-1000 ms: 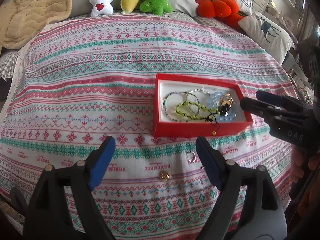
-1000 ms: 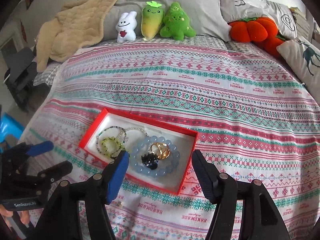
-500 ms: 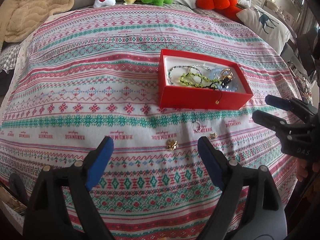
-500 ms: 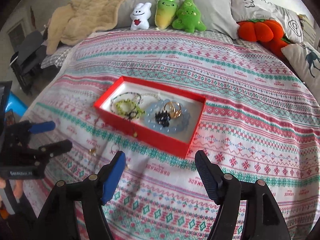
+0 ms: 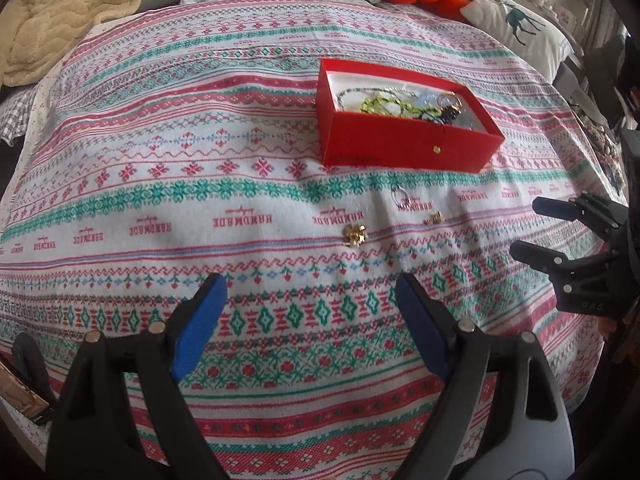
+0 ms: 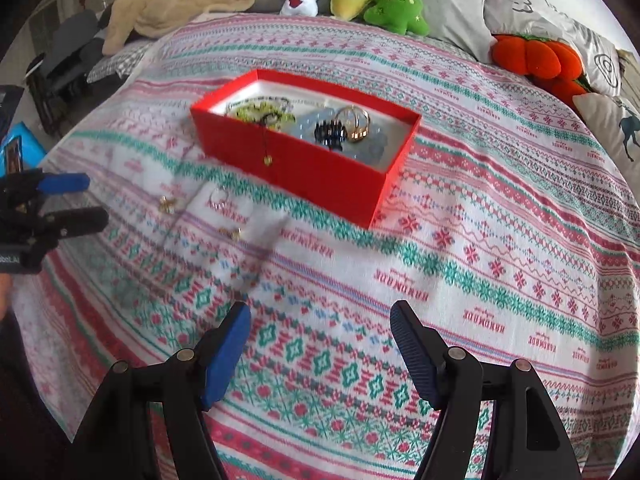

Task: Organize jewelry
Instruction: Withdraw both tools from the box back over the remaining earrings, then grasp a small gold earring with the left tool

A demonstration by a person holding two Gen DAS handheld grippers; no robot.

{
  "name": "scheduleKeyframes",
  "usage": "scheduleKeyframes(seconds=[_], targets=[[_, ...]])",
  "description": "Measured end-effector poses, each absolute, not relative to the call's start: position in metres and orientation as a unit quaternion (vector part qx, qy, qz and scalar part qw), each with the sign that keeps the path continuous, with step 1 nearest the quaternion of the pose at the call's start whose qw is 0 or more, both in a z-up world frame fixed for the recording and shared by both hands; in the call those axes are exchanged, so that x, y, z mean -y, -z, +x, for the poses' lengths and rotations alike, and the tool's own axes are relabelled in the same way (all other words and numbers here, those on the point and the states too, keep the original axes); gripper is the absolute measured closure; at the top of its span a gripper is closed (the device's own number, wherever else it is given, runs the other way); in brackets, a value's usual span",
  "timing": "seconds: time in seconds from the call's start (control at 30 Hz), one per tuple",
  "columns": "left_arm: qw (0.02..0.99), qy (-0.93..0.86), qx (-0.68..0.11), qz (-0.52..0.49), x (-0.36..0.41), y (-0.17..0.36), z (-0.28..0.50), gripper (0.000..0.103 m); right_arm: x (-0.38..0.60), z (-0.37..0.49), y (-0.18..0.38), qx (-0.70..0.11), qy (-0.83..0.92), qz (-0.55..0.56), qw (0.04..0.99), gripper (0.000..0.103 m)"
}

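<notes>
Jewelry lies in two places. Left wrist view: we note a red box (image 5: pixel 404 136) on the patterned bedspread (image 5: pixel 160 184), long axis running left to right, holding bracelets (image 5: pixel 384 104). Three loose pieces lie just before its front wall: a silver ring (image 5: pixel 401 197), a gold charm (image 5: pixel 355 234) and a small gold piece (image 5: pixel 434 218). Our left gripper (image 5: pixel 310 312) stands open, nothing between its jaws. Right wrist view: box (image 6: pixel 304 156) axis runs diagonally, upper left to lower right. Right gripper (image 6: pixel 320 334) open, empty, above bare bedspread.
</notes>
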State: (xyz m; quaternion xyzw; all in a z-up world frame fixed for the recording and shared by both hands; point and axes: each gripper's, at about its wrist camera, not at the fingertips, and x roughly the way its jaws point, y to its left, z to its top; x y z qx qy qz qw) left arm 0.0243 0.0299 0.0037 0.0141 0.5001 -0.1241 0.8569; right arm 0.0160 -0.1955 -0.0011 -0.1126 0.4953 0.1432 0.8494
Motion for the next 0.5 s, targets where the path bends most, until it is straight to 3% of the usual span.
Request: scheduleKeyframes(seconds=[0.27,0.37,0.5], targets=[[0.856,0.144,-0.496,0.023,-0.023,0.008,0.022,0.018,0.201,0.012,0.02,-0.514,-0.14,-0.122,0.837,0.03],[0.855,0.152,-0.495,0.019,-0.017,0.011,0.024,0.028,0.201,0.013,0.022,-0.516,-0.139,-0.117,0.837,0.029],[0.855,0.158,-0.494,0.02,-0.007,0.018,0.029,0.051,0.2,0.015,0.022,-0.511,-0.131,-0.106,0.843,0.029]])
